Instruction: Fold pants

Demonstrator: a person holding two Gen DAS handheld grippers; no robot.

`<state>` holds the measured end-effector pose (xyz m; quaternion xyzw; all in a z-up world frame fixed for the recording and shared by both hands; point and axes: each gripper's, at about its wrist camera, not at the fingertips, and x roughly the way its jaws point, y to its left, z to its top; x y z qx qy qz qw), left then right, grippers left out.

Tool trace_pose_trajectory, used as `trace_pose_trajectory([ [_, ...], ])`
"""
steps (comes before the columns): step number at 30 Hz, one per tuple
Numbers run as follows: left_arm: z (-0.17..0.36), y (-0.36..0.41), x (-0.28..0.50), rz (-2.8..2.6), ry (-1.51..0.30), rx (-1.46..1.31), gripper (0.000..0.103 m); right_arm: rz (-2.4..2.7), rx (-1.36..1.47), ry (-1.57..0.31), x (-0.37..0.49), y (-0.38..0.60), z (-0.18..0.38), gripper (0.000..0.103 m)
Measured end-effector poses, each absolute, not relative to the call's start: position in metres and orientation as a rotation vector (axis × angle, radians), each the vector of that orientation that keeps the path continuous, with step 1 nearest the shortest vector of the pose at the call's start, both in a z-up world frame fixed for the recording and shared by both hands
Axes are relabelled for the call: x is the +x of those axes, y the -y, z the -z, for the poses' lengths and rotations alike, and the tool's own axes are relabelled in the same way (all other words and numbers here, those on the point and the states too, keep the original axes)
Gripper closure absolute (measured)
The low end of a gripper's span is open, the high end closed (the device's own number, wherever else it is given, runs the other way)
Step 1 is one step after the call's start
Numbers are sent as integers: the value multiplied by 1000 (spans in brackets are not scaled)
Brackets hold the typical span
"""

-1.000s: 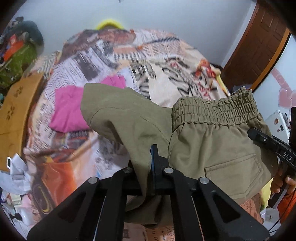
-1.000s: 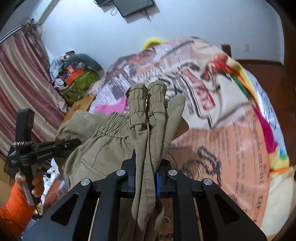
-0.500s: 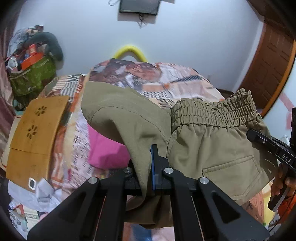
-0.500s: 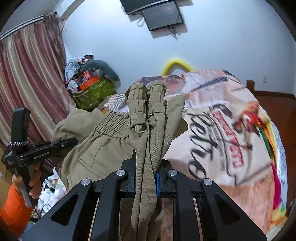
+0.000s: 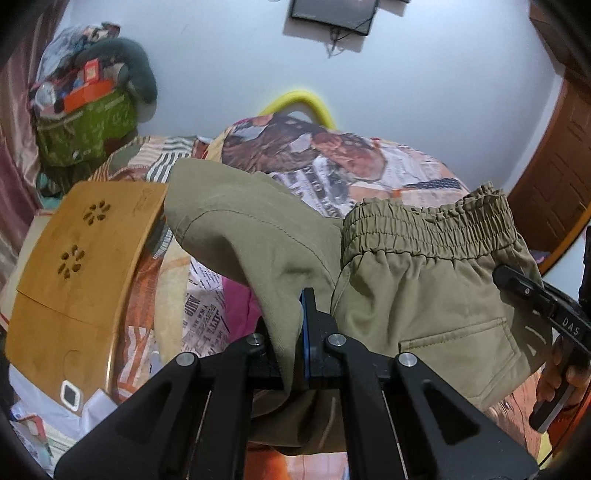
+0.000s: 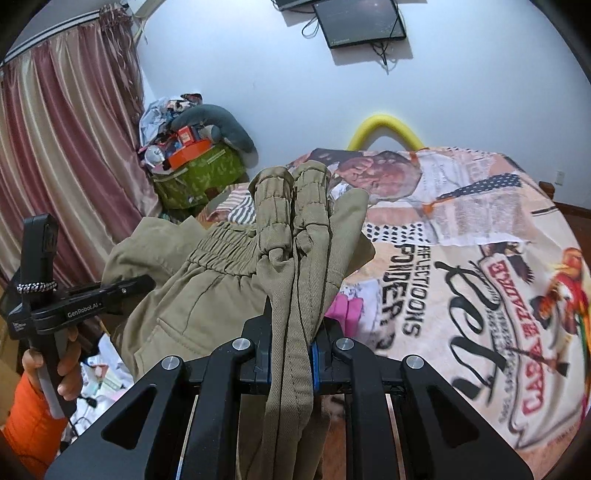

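The olive pants (image 5: 424, 295) hang in the air above the bed (image 6: 461, 258), stretched between the two tools; the left gripper (image 5: 301, 347) has its fingers clamped on a fold of plain olive cloth, which drapes over them and drops below; the right gripper (image 6: 291, 354) has its fingers shut tight on a thick bunch of gathered fabric — several layers that rise above the fingers and end in two ribbed, elastic rolls; the elastic waistband (image 5: 428, 225) runs between the two grips, with a back pocket (image 5: 458, 347) facing the left wrist camera below it; a pink garment (image 5: 238, 306) lies on the bed beneath the pants, partly hidden by them; the bed wears a cover printed with newspaper text and pictures, and a yellow foam arch (image 6: 384, 129) stands at its far end against the wall; a wooden board (image 5: 81, 273) with flower-shaped cutouts sits to the bed's left, and a green bag (image 6: 195, 173) heaped with clutter stands beyond it — a dark screen (image 6: 362, 22) hangs on the wall above the bed
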<state>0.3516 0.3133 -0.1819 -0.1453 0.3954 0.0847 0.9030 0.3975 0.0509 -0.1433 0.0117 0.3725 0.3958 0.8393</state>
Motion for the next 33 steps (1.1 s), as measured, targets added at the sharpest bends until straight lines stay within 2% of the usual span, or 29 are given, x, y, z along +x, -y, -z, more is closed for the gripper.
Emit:
trace_pose_trajectory([
  [14, 303, -359, 402, -191, -960, -406, 97, -795, -21, -933, 435, -88, 230, 91],
  [18, 330, -369, 402, -185, -1060, -446, 94, -749, -68, -993, 433, -89, 248, 84],
  [19, 332, -371, 399, -189, -1069, -452, 89, -734, -74, -998, 432, -87, 250, 79],
  [21, 334, -376, 391, -199, -1083, -458, 77, -717, -70, -994, 429, -81, 249, 78],
  [23, 335, -377, 382, -218, -1090, -438, 60, -694, -73, -1016, 428, -75, 247, 70],
  [26, 337, -376, 369, -231, -1114, -395, 55, -690, -83, -1048, 422, -64, 244, 65],
  [29, 335, -367, 359, -244, -1130, -332, 52, -686, -119, -1066, 412, -58, 239, 51],
  [33, 328, -350, 347, -313, -1132, -173, 43, -707, -187, -1044, 390, -53, 230, 49],
])
